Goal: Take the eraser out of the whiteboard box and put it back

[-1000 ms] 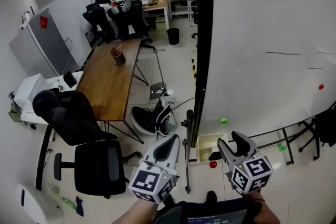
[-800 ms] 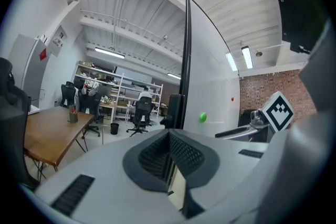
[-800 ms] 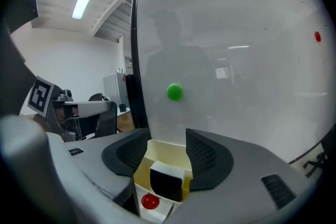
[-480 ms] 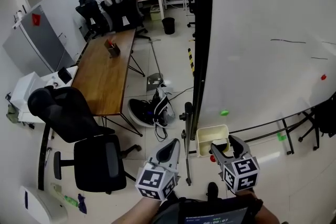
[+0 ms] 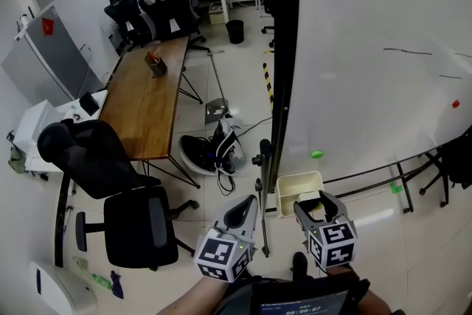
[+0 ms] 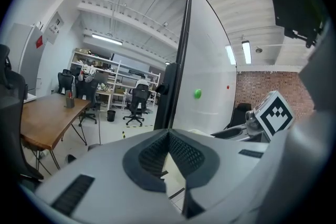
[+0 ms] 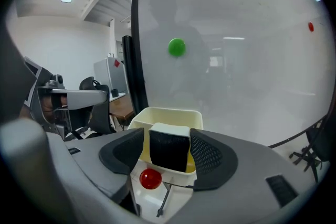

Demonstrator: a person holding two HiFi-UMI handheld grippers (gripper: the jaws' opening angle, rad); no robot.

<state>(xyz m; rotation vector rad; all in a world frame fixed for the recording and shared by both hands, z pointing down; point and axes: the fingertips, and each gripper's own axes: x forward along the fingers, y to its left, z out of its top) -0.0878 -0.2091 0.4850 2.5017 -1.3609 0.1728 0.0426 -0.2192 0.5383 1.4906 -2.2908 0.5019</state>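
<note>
Right tool was aimed at the whiteboard box, a cream tub hung at the lower corner of the whiteboard, just beside the black frame post. Its jaws stood spread wide, having just been opening. The eraser showed between them, but neither pad appeared to press on it, so nothing was gripped. The eraser was in the box, at the end nearest the tool. It stood up with its dark felt face turned toward the tool and its pale top clear of the rim. Its width ran across from jaw to jaw and filled most of the gap, with little room on either side. Its long axis looked upright, though the box's near wall hid the lower part, so this was not certain. Key relation: the eraser lay straight ahead of the right tool and slightly below its line, centred in the gap. A red magnet sat just below the box's near wall on the left-jaw side, and a green magnet sat on the board above the box. Left tool had its pads pressed together at the tips with nothing in them. In the head view it was held off to the left of the box and was not lined up with it. Judgement: the right hand was the nearer and the only one aligned. A short advance forward and down should bring the pads alongside the eraser's two side faces before closing. The narrow clearance could let a pad catch the box rim or tip the eraser.
</note>
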